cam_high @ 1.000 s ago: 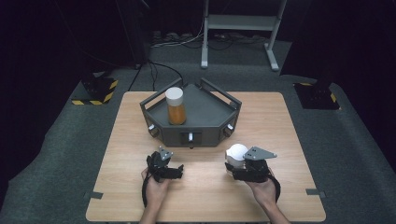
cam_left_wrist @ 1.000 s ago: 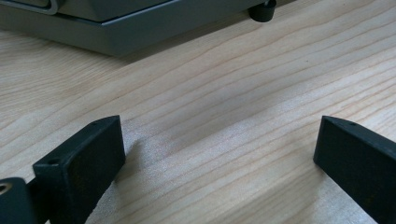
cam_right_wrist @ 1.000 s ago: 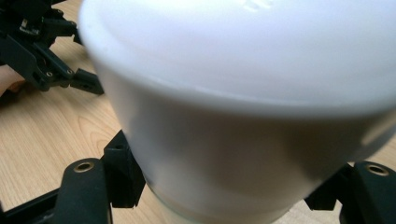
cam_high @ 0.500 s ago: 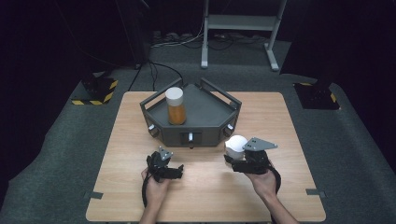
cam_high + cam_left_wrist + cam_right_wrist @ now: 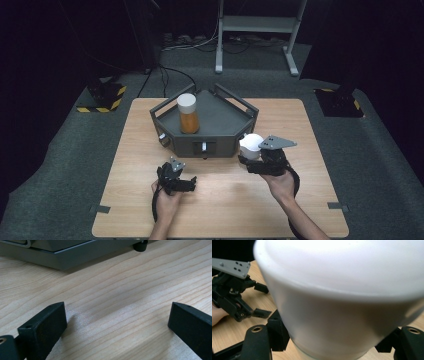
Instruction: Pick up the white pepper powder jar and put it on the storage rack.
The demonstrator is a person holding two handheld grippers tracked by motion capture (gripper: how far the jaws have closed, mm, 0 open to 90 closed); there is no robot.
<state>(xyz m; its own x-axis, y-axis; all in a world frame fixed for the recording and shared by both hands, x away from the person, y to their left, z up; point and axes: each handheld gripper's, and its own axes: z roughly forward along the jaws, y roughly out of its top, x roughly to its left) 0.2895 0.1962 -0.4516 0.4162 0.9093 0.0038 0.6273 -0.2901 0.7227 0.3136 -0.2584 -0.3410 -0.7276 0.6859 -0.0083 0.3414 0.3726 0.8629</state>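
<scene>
Pinching the white-capped round plastic bottle point(image 5: 251, 145) in my right gripper point(image 5: 256, 159) beside the grey angular metal tray point(image 5: 220, 142), left gripper point(image 5: 181, 184) fingers spread over the wooden desk point(image 5: 300, 125), I fear its smooth cap slipping loose.

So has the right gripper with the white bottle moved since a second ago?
Yes. The right gripper, shut on the white bottle, has risen in the high view toward the grey tray's front right corner.
</scene>
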